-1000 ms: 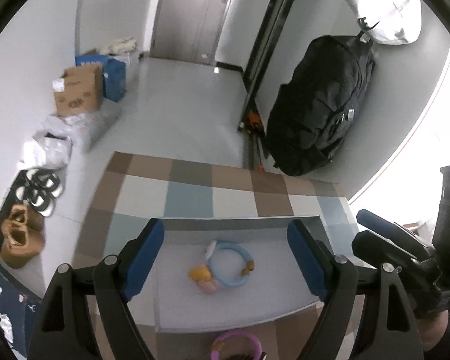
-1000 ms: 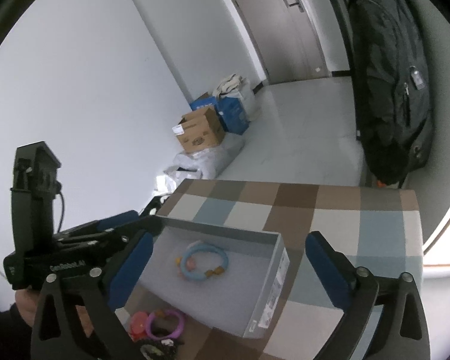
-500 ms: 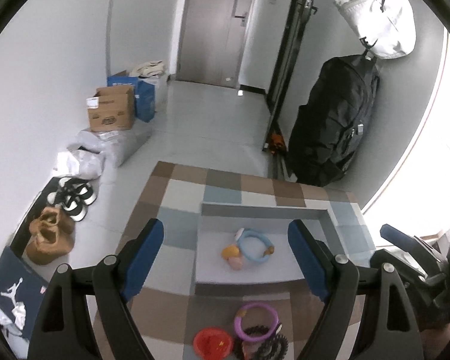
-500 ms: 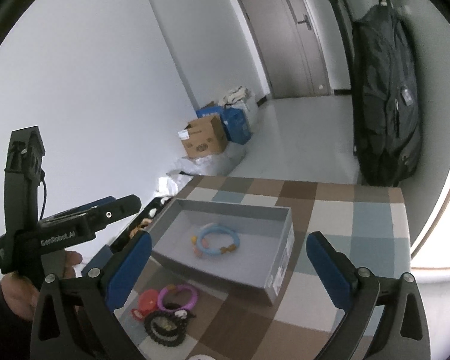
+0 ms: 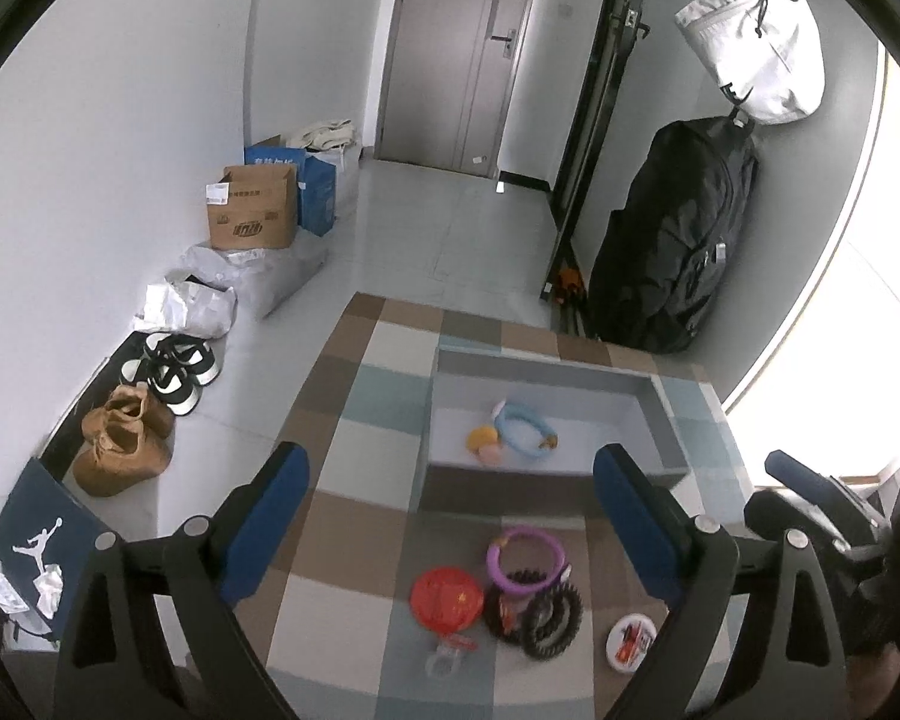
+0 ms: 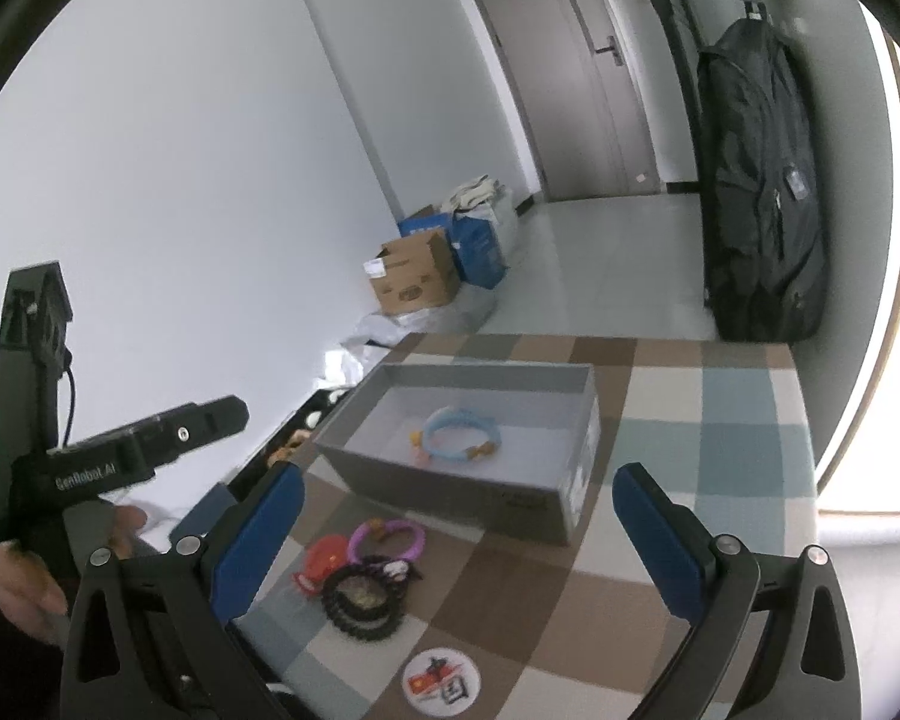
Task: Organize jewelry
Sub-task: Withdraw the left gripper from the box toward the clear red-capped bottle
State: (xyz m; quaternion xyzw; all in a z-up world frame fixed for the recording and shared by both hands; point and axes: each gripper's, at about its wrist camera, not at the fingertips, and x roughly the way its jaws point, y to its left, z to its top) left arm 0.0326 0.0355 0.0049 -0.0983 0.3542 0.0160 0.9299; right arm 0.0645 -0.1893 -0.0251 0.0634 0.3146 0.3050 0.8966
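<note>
A grey open box [image 5: 666, 420] [image 6: 576, 456] sits on the checkered tabletop [image 5: 354, 438]. Inside it lies a light blue bracelet [image 5: 525, 429] [image 6: 459, 435] with small charms. In front of the box lie a purple bracelet [image 5: 525, 555] [image 6: 387, 540], a red round piece [image 5: 447, 600] [image 6: 324, 558], black beaded bracelets [image 5: 540, 615] [image 6: 363, 597] and a white round badge [image 5: 630, 642] [image 6: 441, 681]. My left gripper [image 5: 450, 516] hangs above the loose pieces, its jaws opening with nothing between them. My right gripper [image 6: 456, 534] stands open and empty, back from the box.
The table's far edge drops to a pale floor with cardboard boxes [image 5: 252, 216], plastic bags and shoes [image 5: 126, 438] along the left wall. A black garment bag [image 5: 678, 240] hangs at the right. A hand holds the left gripper's body [image 6: 90, 456].
Both grippers have pulled back from the box, so the loose bracelets, red piece and badge in front of it have come into view. The left jaws stand a little wider.
</note>
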